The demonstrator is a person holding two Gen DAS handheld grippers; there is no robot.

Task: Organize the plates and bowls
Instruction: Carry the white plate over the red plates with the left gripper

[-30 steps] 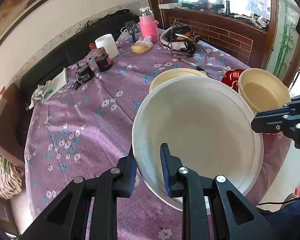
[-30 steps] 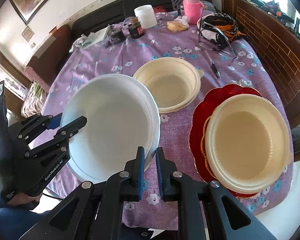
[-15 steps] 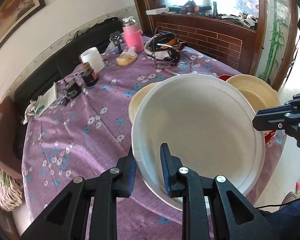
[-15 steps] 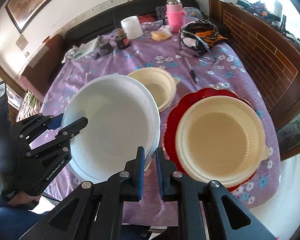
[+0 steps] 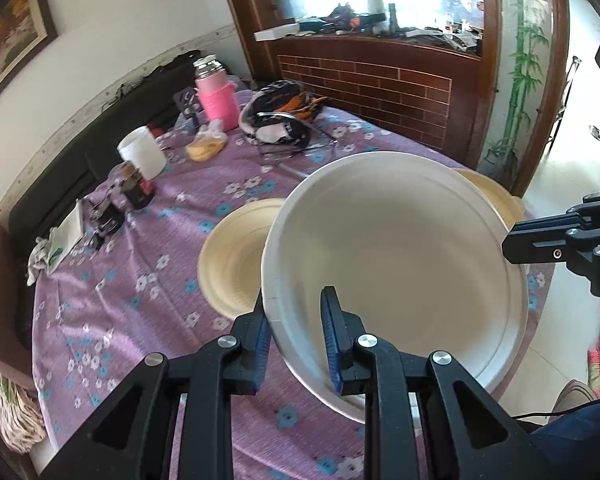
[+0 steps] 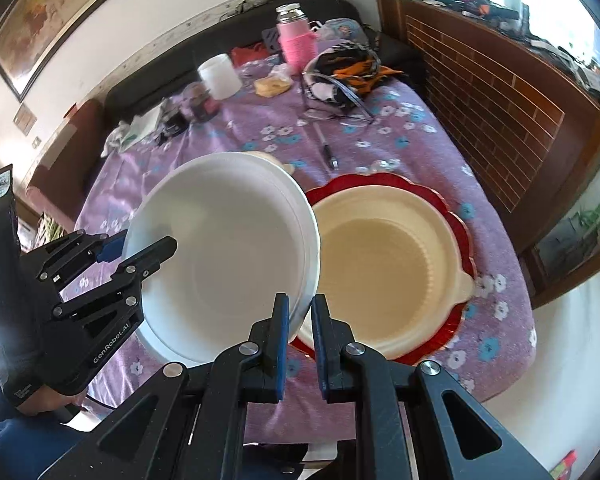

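A large white bowl (image 5: 396, 264) (image 6: 228, 256) hangs tilted above the purple flowered table. My left gripper (image 5: 296, 336) (image 6: 142, 246) is shut on its near-left rim. The right gripper (image 6: 300, 332) (image 5: 516, 240) is shut on the opposite rim. In the right wrist view the white bowl overlaps the left edge of a big cream bowl (image 6: 384, 264) that sits on a red scalloped plate (image 6: 454, 210). A smaller cream bowl (image 5: 236, 256) rests on the cloth left of the white bowl, and only its far rim (image 6: 278, 158) shows in the right wrist view.
At the table's far end stand a pink flask (image 6: 296, 40), a white cup (image 6: 220, 76), dark jars (image 5: 138, 186) and a black-orange helmet (image 6: 352, 64). A pen (image 6: 328, 148) lies behind the plate. A brick-faced wall (image 6: 500, 100) runs along the right side.
Both grippers have carried the white bowl to the right. It now covers most of the smaller cream bowl and reaches over the edge of the big cream bowl on the red plate.
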